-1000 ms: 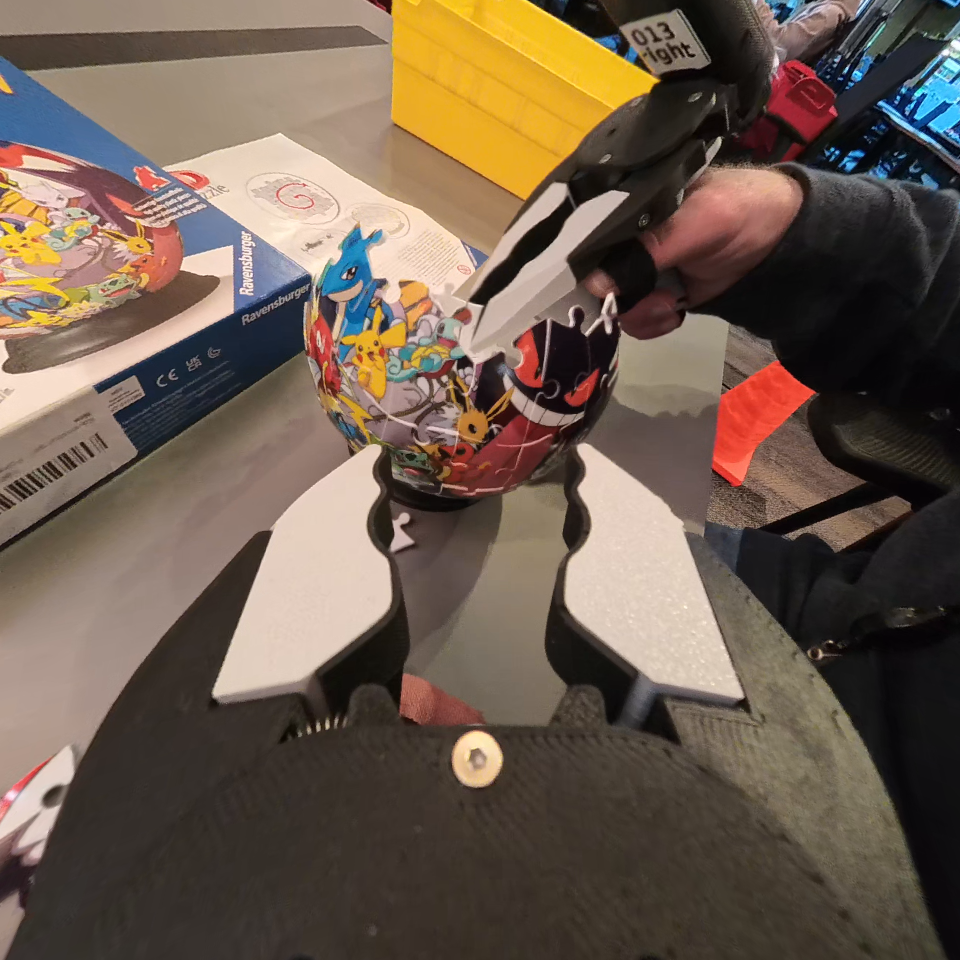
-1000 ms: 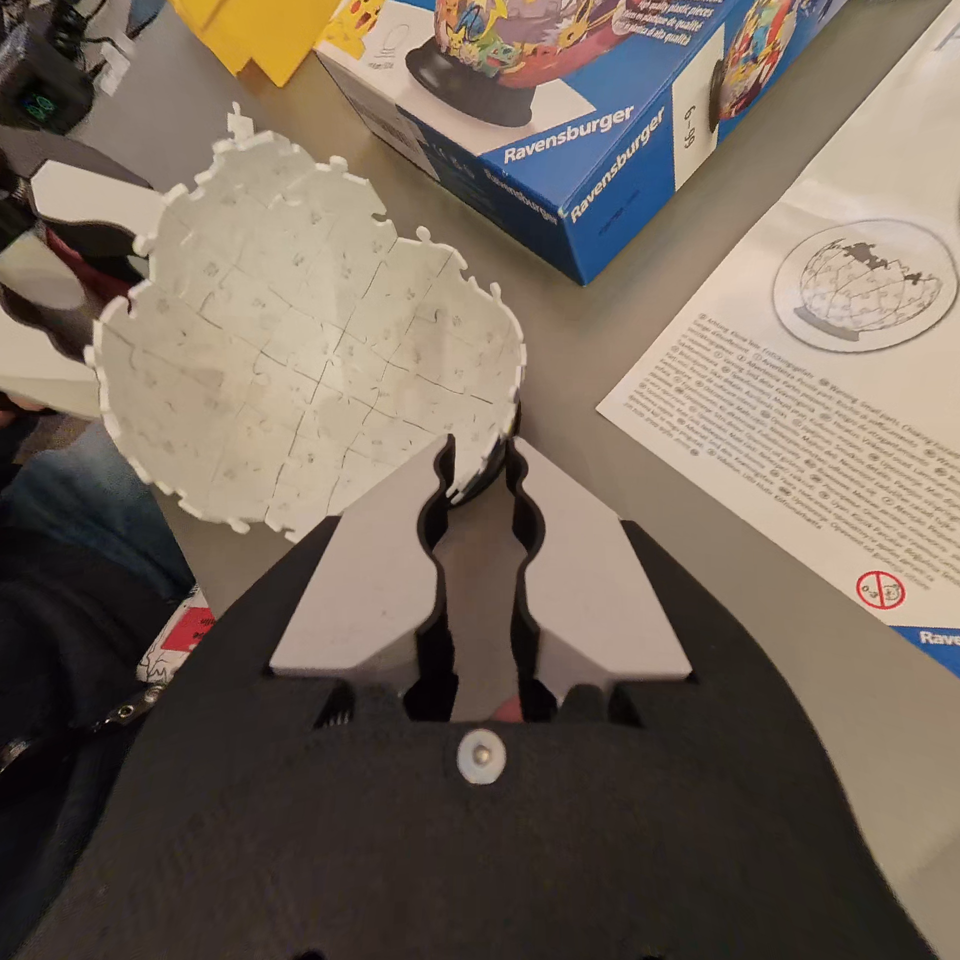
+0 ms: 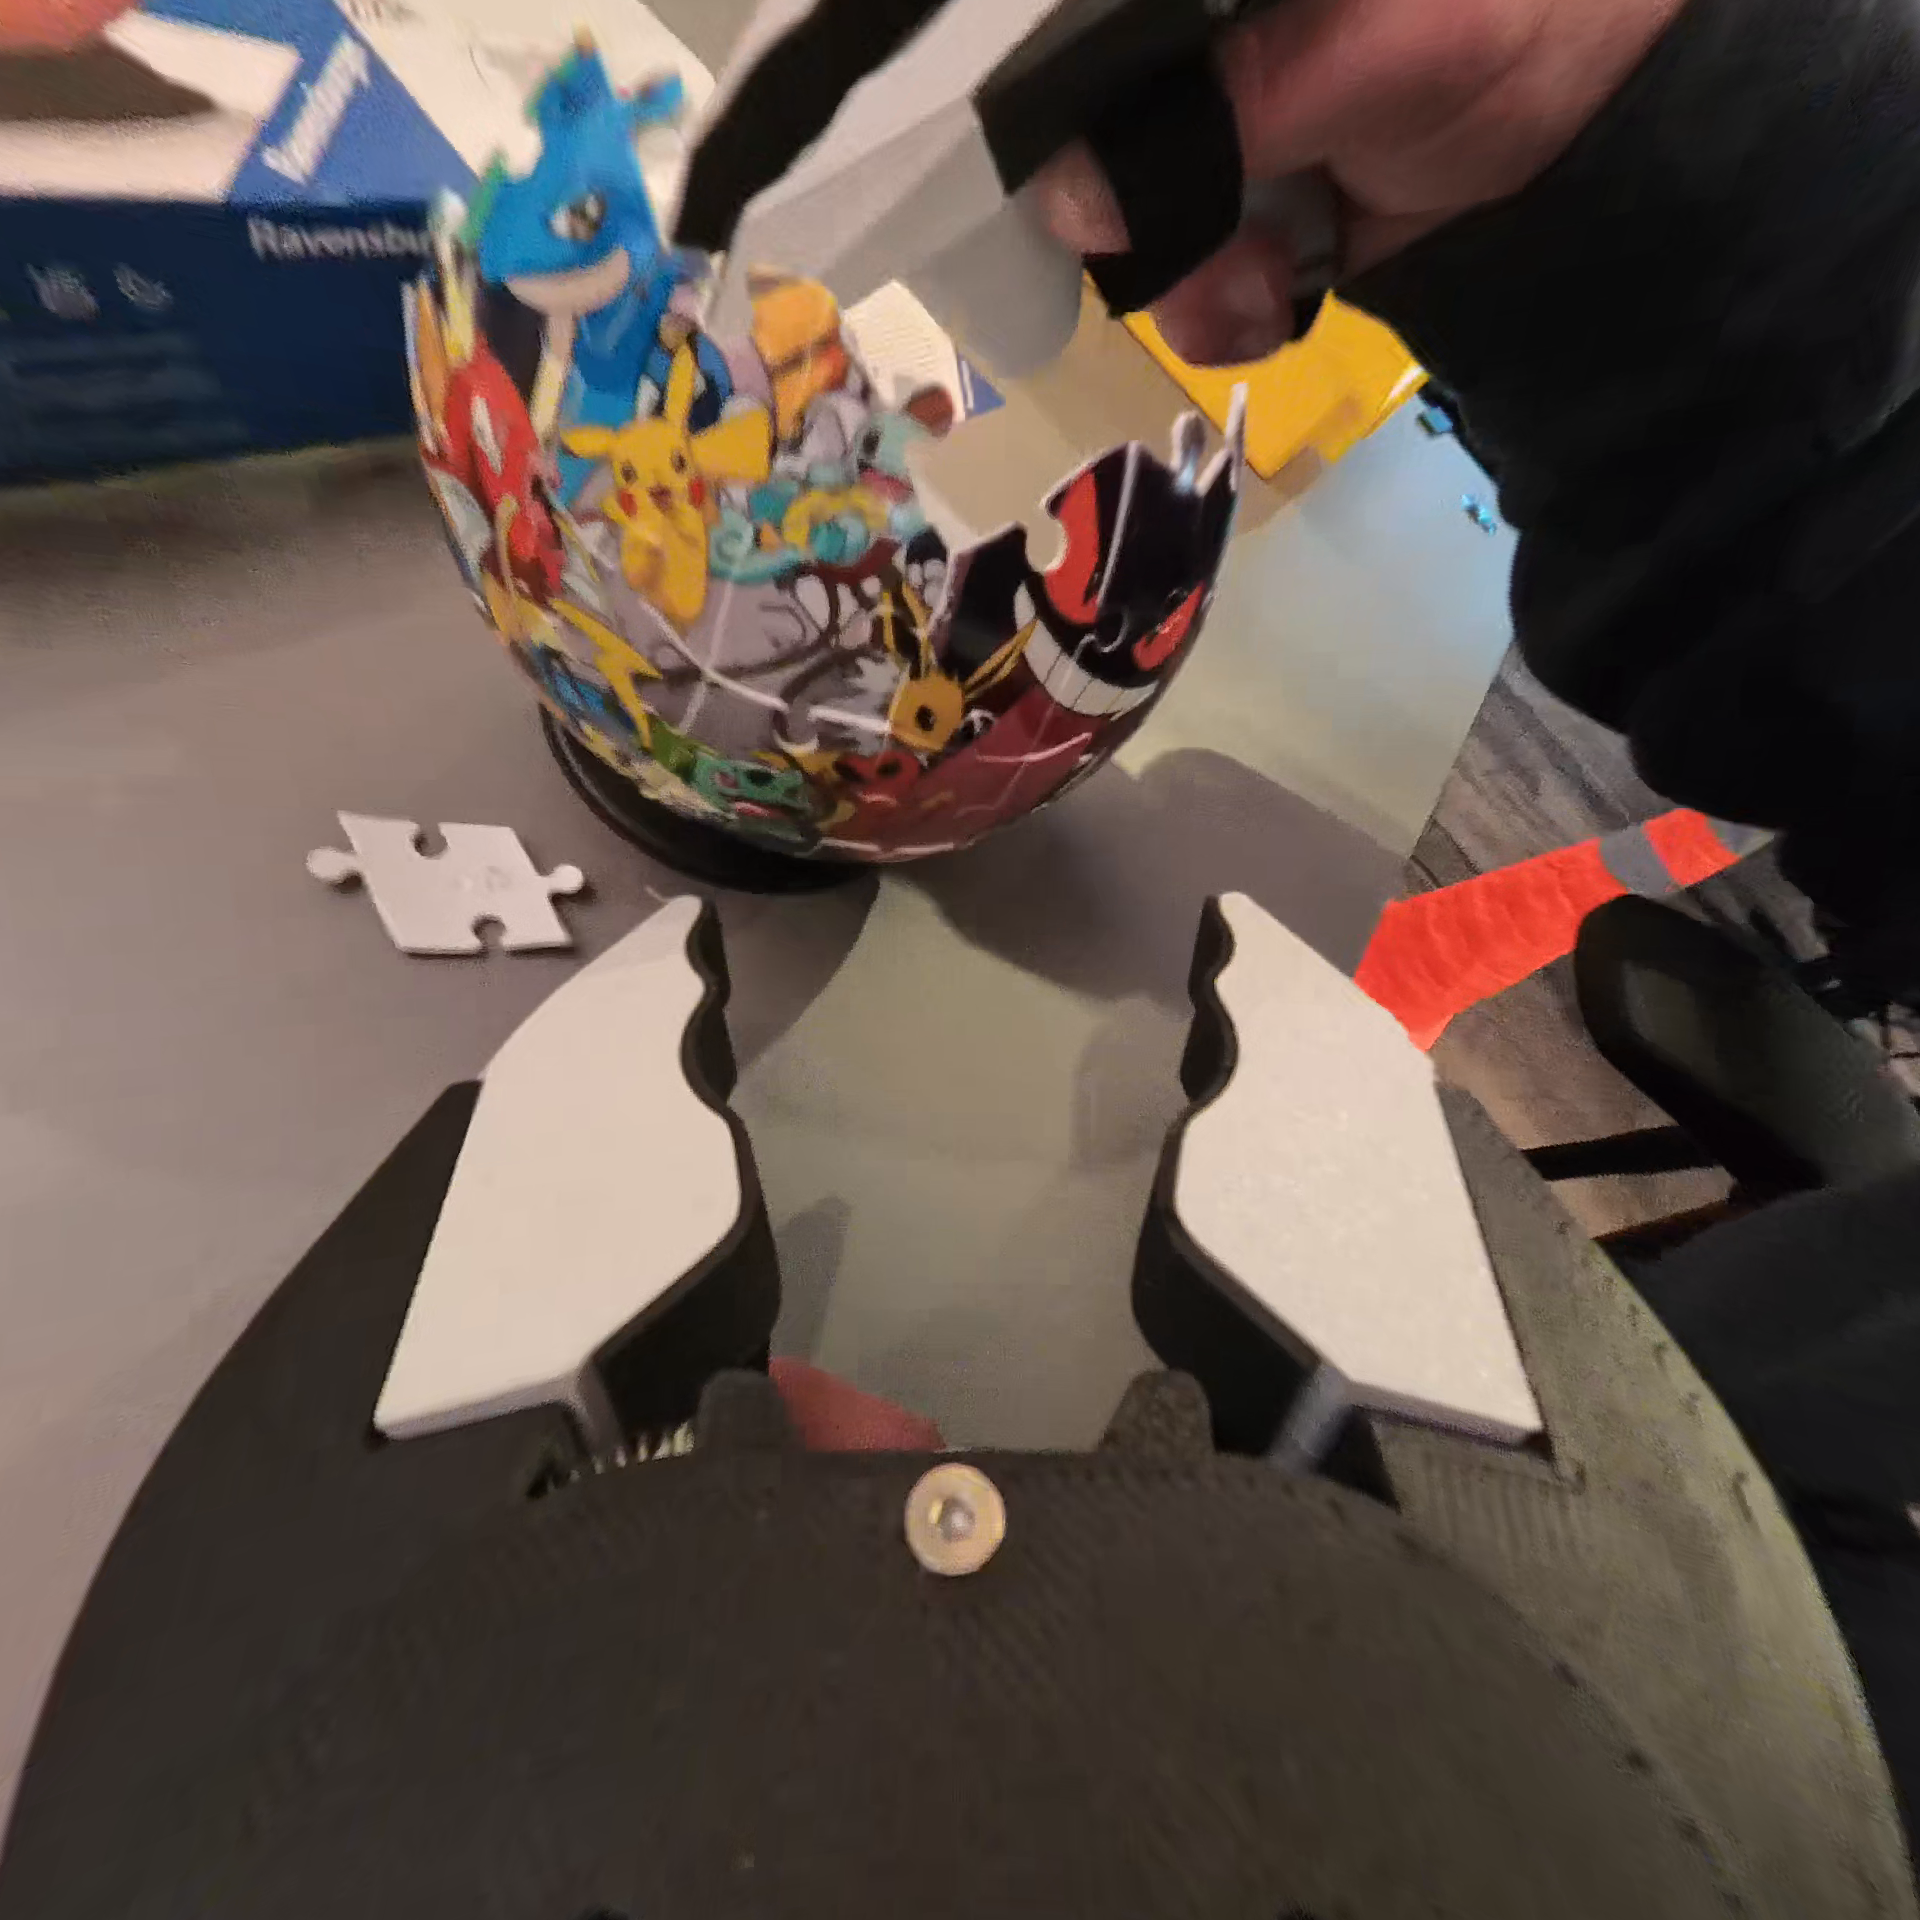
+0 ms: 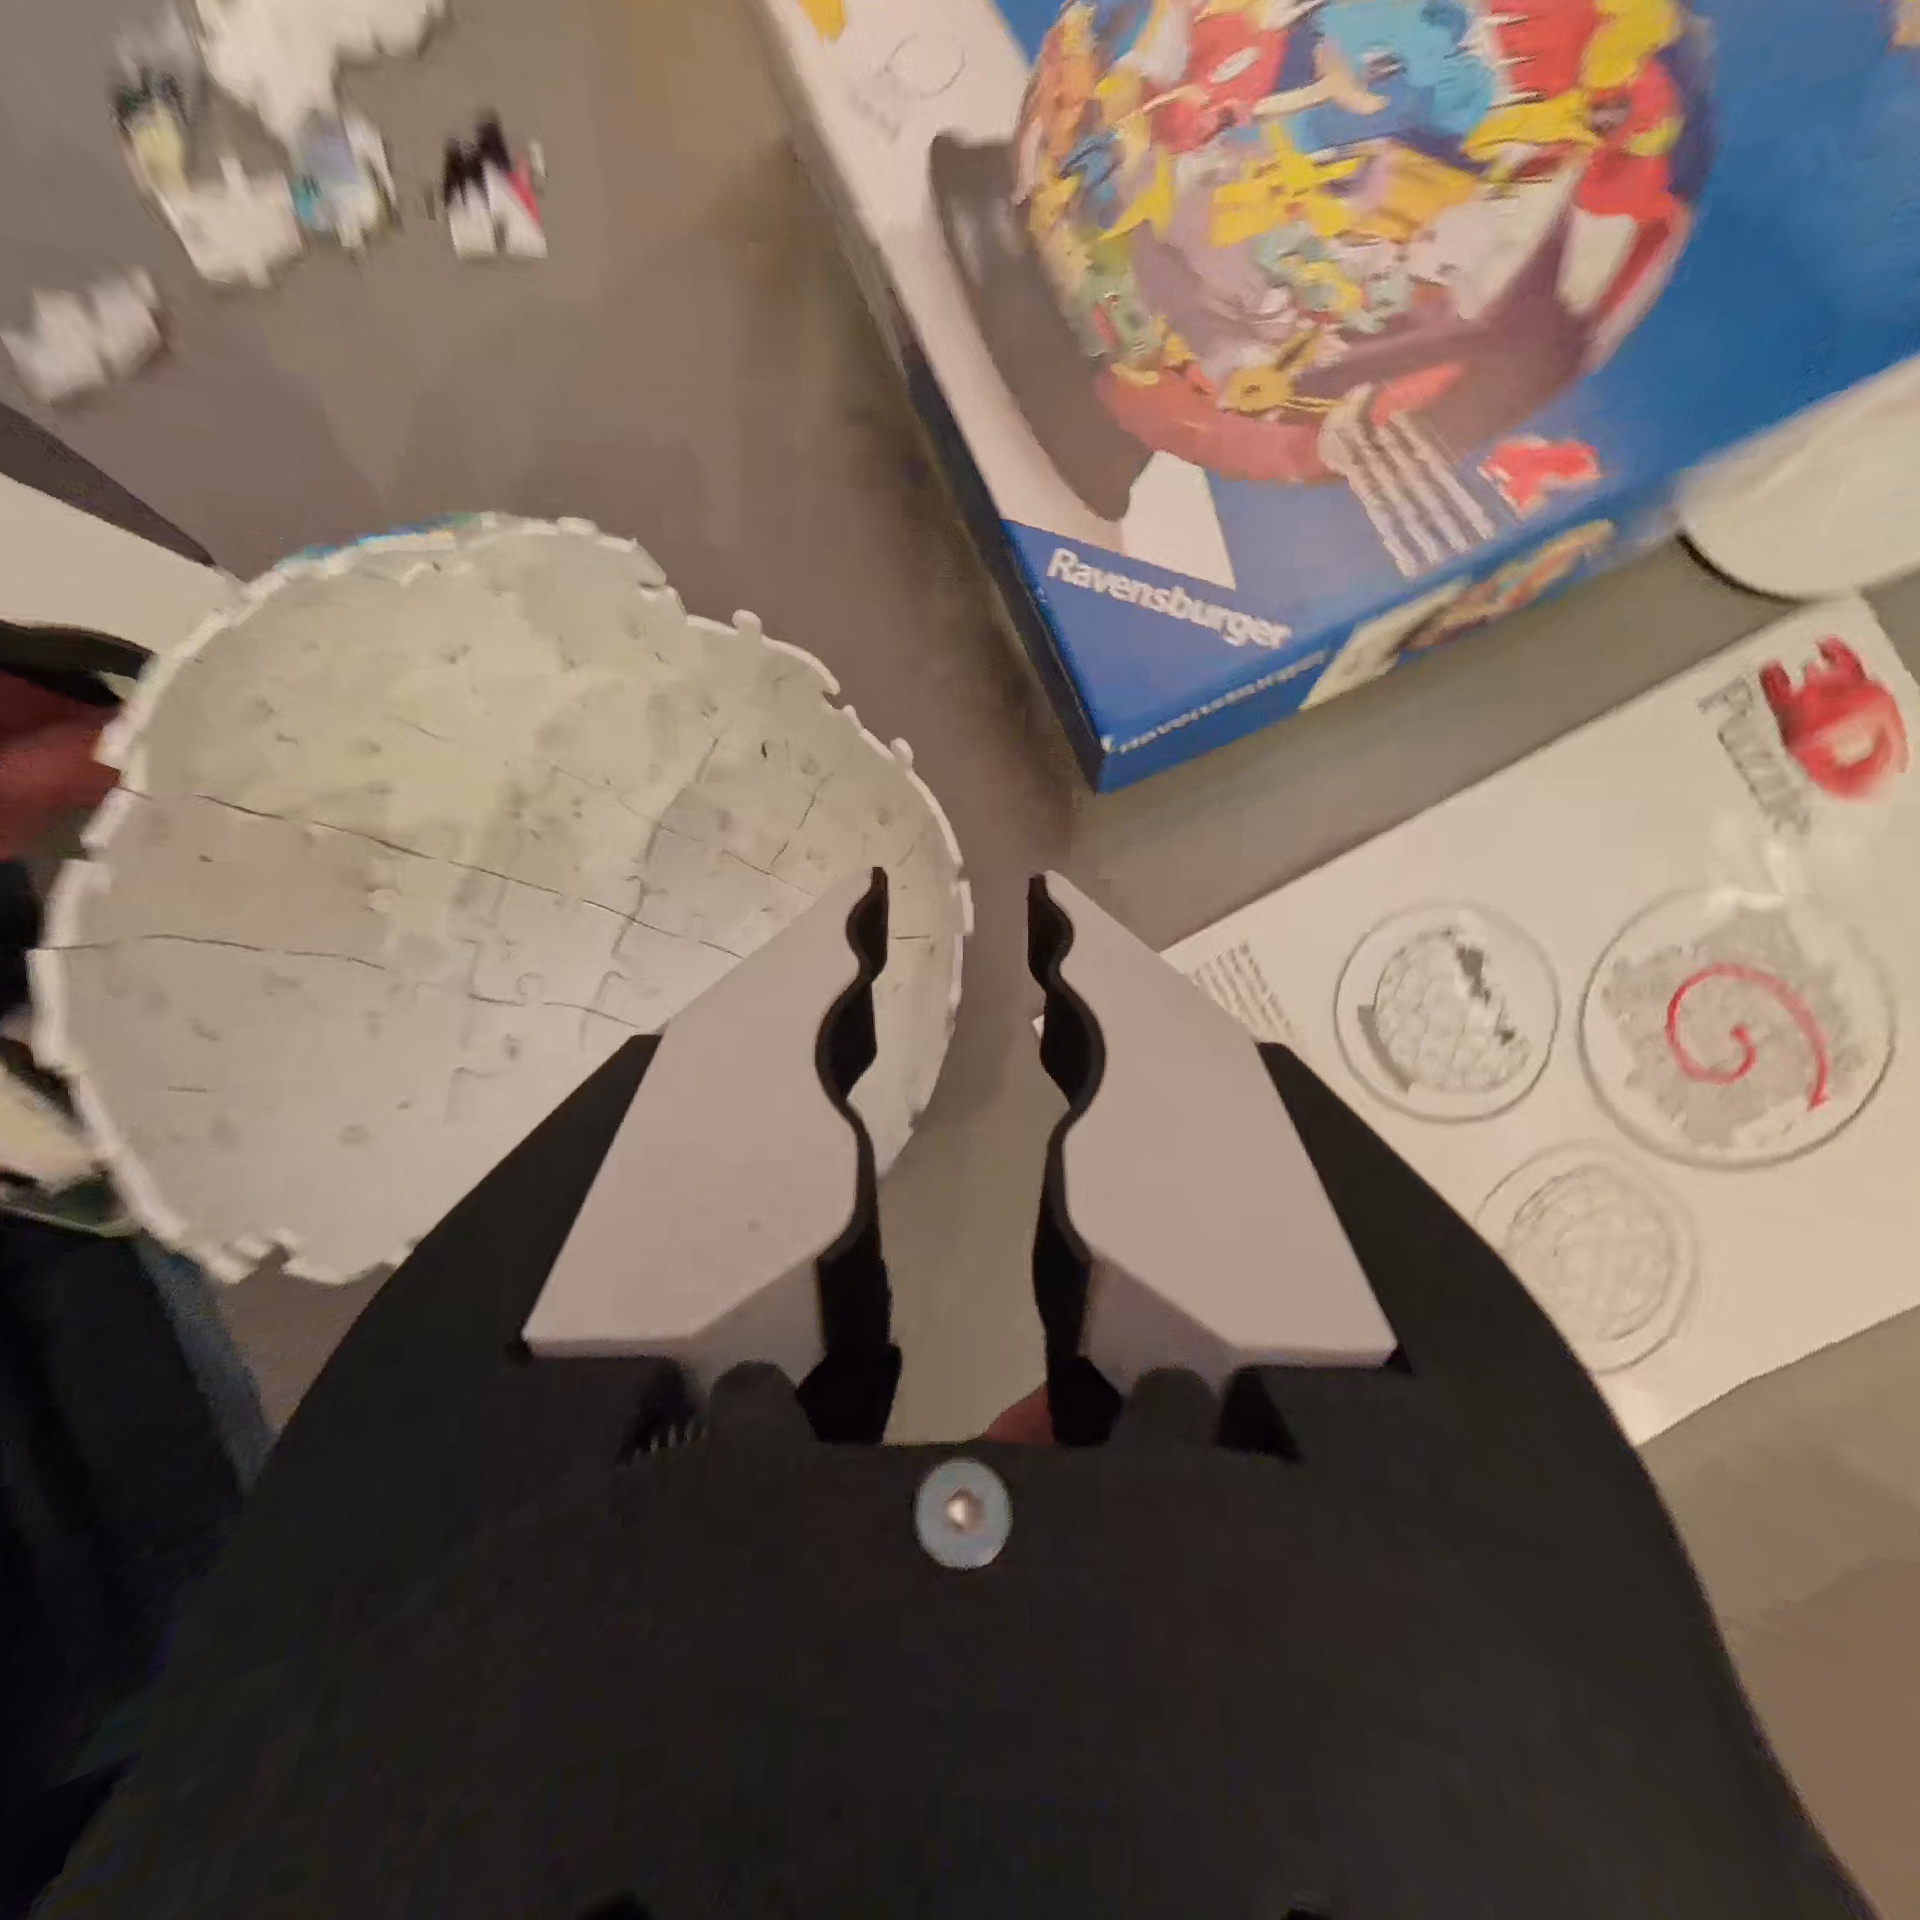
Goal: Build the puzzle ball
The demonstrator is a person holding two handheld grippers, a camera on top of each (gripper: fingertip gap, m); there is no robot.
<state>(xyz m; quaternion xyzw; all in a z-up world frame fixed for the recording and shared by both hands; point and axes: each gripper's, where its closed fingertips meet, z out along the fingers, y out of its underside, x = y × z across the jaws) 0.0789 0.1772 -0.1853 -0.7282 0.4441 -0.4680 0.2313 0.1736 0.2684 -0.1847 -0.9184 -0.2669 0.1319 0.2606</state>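
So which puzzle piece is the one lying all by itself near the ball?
Find the colourful half-built puzzle ball standing on its dark stand on the grey table. Just left of the stand, flat on the table, lies one single puzzle piece. It shows only its plain white side, and it touches no other piece, unlike the pieces locked into the ball.

Black printed gripper [image 3: 961, 914], grey wavy-edged jaws, silver screw [image 3: 954, 1519], dark sleeve [image 3: 1714, 416].

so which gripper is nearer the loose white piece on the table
Left. The left gripper is low over the table, its fingertip just right of the loose white piece. The right gripper is up over the puzzle ball rim.
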